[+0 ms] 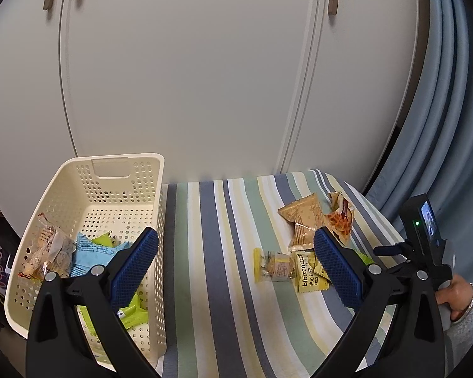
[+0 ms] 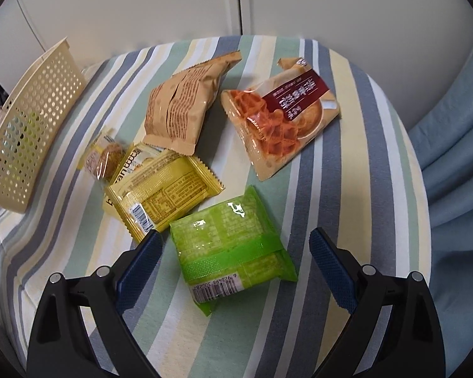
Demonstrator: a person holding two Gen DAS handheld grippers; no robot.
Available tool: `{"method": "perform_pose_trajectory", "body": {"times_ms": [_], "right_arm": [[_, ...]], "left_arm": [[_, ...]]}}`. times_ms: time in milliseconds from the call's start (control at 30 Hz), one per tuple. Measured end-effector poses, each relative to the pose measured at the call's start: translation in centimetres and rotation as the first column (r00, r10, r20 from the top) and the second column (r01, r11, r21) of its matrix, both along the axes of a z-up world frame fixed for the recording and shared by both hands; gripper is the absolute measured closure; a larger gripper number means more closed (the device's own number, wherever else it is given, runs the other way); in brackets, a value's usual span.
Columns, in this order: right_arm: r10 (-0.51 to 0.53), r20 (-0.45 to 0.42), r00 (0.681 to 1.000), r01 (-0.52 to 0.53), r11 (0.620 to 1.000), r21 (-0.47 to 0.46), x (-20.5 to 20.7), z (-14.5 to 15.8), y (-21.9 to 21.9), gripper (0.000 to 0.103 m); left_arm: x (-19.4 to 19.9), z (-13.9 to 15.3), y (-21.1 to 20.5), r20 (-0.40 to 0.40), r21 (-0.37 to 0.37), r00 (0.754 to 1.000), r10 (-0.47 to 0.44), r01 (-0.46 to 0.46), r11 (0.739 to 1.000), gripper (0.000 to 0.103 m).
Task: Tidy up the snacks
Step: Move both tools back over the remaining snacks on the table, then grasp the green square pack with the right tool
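Observation:
A cream perforated basket [image 1: 148,170] stands at the left of a striped surface and holds several snack packs [image 1: 91,252]. My left gripper [image 1: 236,252] hovers open beside it, empty. Loose on the cloth lie a tan pack [image 2: 186,100], a waffle pack [image 2: 280,116], a yellow pack [image 2: 164,189], a small clear cookie pack [image 2: 105,157] and a green pack [image 2: 230,245]. My right gripper [image 2: 236,245] is open just above the green pack, which lies between its blue pads [image 2: 331,271], apart from them. The basket's wall [image 2: 28,119] shows at far left in the right wrist view.
White cupboard doors [image 1: 189,78] rise behind the striped surface [image 1: 211,252]. A blue curtain [image 1: 441,110] hangs at the right. A hand [image 1: 457,296] holds the right gripper's handle at the right edge. Dark clutter sits left of the basket.

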State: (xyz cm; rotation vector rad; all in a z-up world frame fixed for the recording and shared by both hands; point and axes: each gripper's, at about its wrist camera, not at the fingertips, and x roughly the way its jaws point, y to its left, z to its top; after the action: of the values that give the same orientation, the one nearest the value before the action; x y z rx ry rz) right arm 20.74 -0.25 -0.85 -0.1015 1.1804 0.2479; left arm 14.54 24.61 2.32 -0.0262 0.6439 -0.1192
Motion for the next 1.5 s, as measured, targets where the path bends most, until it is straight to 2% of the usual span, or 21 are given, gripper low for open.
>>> {"method": "perform_pose_trajectory", "body": {"times_ms": [200, 333, 467, 600, 733, 933, 1067, 1200, 1367, 1433, 1500], "right_arm": [[0.045, -0.041, 0.998, -0.045, 0.999, -0.012, 0.0, -1.0, 0.8, 0.010], [0.027, -0.063, 0.998, -0.030, 0.999, -0.044, 0.4, -1.6, 0.9, 0.009], [0.022, -0.045, 0.999, -0.024, 0.999, -0.044, 0.3, -1.7, 1.0, 0.010], [0.024, -0.024, 0.999, -0.026, 0.997, -0.072, -0.1, -1.6, 1.1, 0.017], [0.037, -0.010, 0.999, -0.038, 0.997, -0.067, -0.5, -1.3, 1.0, 0.027], [-0.024, 0.008, 1.000, 0.024, 0.999, -0.035, -0.7, -1.1, -0.4, 0.035], [-0.059, 0.014, 0.998, 0.059, 0.998, 0.004, -0.6, -1.0, -1.1, 0.036], [-0.061, 0.018, 0.998, 0.060, 0.998, 0.015, -0.5, -1.1, -0.9, 0.036], [-0.076, 0.016, 0.997, 0.075, 0.995, 0.067, -0.7, -0.9, -1.7, 0.035], [-0.080, 0.015, 0.997, 0.078, 0.993, 0.083, -0.6, -0.8, -1.8, 0.035], [-0.080, 0.015, 0.997, 0.079, 0.993, 0.090, -0.6, -0.8, -1.9, 0.034]], "left_arm": [[0.3, -0.7, -0.3, -0.019, 0.015, 1.000, -0.004, 0.004, 1.000, 0.003], [0.7, -1.3, -0.5, -0.037, 0.020, 0.999, -0.006, 0.006, 1.000, 0.003], [1.4, -2.4, 0.3, -0.065, 0.033, 0.998, 0.021, -0.019, 0.999, 0.003], [1.8, -3.2, 1.5, -0.086, 0.007, 0.995, 0.057, -0.057, 0.998, 0.003], [1.7, -3.4, 1.1, -0.081, 0.028, 0.994, 0.067, -0.065, 0.997, 0.003], [2.3, -4.6, -2.3, -0.121, 0.076, 0.993, 0.001, 0.009, 0.997, 0.003], [3.1, -6.8, -5.8, -0.177, 0.136, 0.982, -0.067, 0.092, 0.986, 0.003], [4.3, -8.7, -8.0, -0.233, 0.152, 0.965, -0.118, 0.156, 0.976, 0.003], [6.7, -11.1, -7.8, -0.321, 0.098, 0.941, -0.112, 0.151, 0.984, 0.005], [7.6, -11.9, -7.6, -0.358, 0.068, 0.927, -0.113, 0.146, 0.987, 0.014], [8.6, -12.6, -7.4, -0.393, 0.035, 0.912, -0.116, 0.141, 0.989, 0.016]]}}
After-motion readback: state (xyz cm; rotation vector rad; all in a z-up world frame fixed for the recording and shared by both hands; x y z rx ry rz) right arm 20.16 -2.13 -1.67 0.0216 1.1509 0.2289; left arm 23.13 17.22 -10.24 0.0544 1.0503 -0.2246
